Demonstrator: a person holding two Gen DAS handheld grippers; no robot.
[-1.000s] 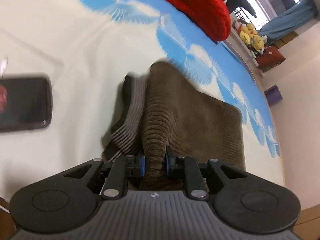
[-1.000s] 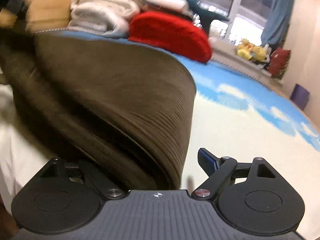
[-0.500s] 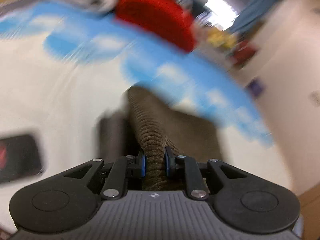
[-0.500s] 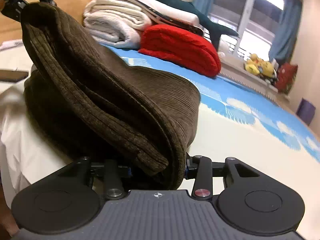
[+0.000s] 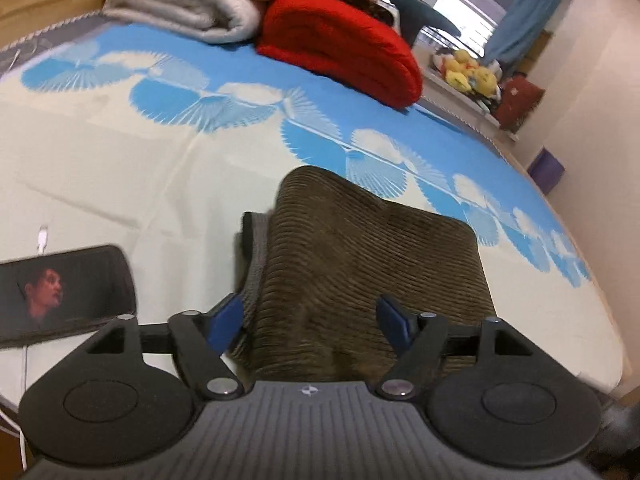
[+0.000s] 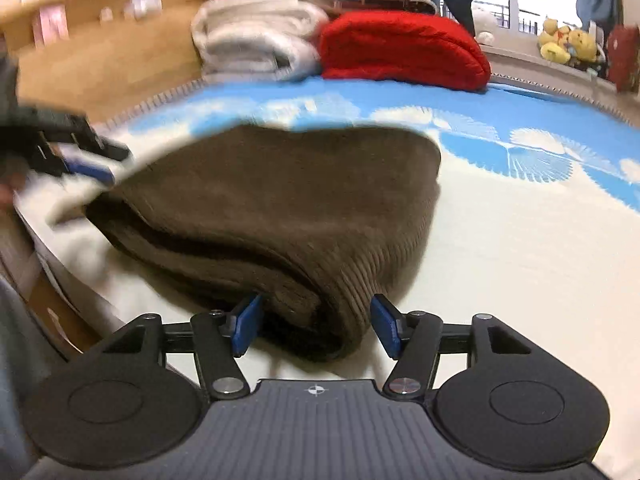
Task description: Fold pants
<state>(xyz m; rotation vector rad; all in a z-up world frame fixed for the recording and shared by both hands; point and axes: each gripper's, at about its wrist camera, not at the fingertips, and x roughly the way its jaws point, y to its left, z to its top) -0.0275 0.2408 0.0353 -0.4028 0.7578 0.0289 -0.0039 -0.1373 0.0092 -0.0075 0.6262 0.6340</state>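
The brown corduroy pants (image 5: pixel 360 264) lie folded in a thick bundle on the cream and blue bed sheet (image 5: pixel 120 168). My left gripper (image 5: pixel 310 320) hovers over their near edge with its jaws opening; the cloth lies between and below the blue pads, which do not press on it. In the right wrist view the rounded fold end of the pants (image 6: pixel 280 216) sits between the pads of my right gripper (image 6: pixel 316 328). Its jaws are opening too and have let the cloth go. The left gripper (image 6: pixel 76 160) shows blurred at the far side of the bundle.
A dark phone (image 5: pixel 64 292) with a white cable (image 5: pixel 42 236) lies left of the pants. Folded white blankets (image 5: pixel 192 0) and a red blanket (image 5: pixel 340 48) are stacked at the head of the bed. Plush toys (image 5: pixel 468 68) sit on a sill. The bed edge runs close on the right.
The left gripper was shut on a pinch of the pants and has spread wide, letting go. The right gripper closed on the fold end, then widened. The lifted pants now rest on the bed.
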